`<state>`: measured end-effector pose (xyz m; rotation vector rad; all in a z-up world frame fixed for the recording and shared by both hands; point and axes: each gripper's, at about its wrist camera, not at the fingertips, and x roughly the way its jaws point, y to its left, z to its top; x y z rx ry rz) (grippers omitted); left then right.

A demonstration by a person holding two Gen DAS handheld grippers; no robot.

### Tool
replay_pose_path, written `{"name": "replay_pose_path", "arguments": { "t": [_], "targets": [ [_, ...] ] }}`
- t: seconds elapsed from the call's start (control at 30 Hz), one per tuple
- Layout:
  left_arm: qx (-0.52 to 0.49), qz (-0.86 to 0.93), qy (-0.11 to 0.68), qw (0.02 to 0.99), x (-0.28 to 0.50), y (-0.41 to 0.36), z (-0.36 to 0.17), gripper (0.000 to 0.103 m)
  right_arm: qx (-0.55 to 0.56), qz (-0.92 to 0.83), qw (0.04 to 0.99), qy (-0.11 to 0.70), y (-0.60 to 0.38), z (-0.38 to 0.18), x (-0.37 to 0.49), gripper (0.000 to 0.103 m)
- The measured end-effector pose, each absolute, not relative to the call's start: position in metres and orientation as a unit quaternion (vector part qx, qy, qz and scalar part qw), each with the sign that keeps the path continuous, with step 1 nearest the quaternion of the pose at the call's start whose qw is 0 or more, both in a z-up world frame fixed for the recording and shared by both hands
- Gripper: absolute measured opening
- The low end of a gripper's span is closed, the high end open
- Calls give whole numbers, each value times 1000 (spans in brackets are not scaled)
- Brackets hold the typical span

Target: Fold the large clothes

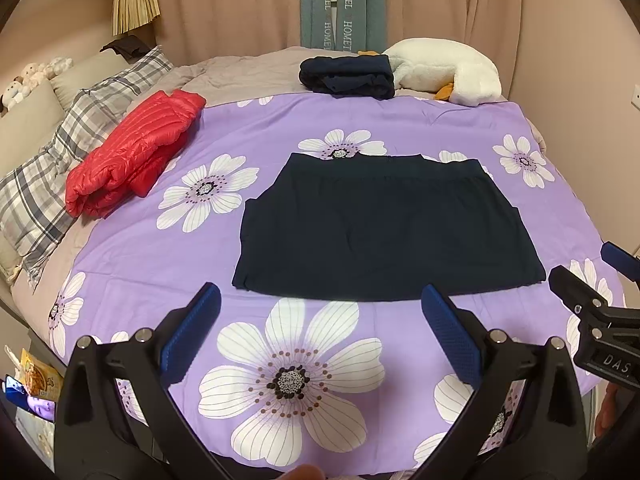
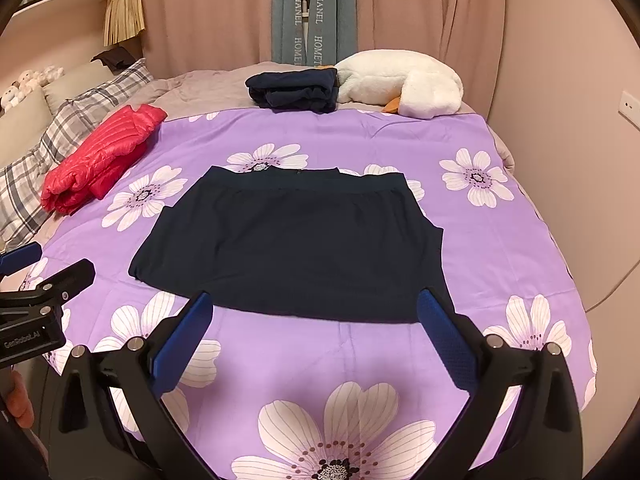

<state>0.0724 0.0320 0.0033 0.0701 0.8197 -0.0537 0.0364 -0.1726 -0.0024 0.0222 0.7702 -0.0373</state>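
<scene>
A dark navy garment [image 1: 384, 228] [image 2: 292, 244] lies flat on the purple flowered bedspread [image 1: 280, 208] [image 2: 500, 240], waistband at the far side. My left gripper [image 1: 320, 300] hovers open just short of its near hem, nothing between the blue pads. My right gripper [image 2: 316, 304] is open too, over the near hem toward the garment's right corner. Each gripper shows at the edge of the other's view: the right gripper [image 1: 592, 280] and the left gripper [image 2: 48, 268].
A folded red puffer jacket [image 1: 132, 152] [image 2: 100, 152] lies at the left by plaid pillows [image 1: 60, 152]. A folded dark garment [image 1: 348, 76] [image 2: 296, 90] and a white plush goose [image 1: 444, 68] [image 2: 400, 80] sit at the far edge. Curtains hang behind; a wall is at the right.
</scene>
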Motion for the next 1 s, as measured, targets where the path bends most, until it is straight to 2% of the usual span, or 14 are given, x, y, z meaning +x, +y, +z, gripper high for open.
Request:
{"name": "replay_pose_path", "arguments": {
  "t": [1.0],
  "targets": [
    [47, -37, 396, 916, 79, 29, 4, 101, 12, -23, 925, 380, -172, -3, 38, 102]
  ]
}}
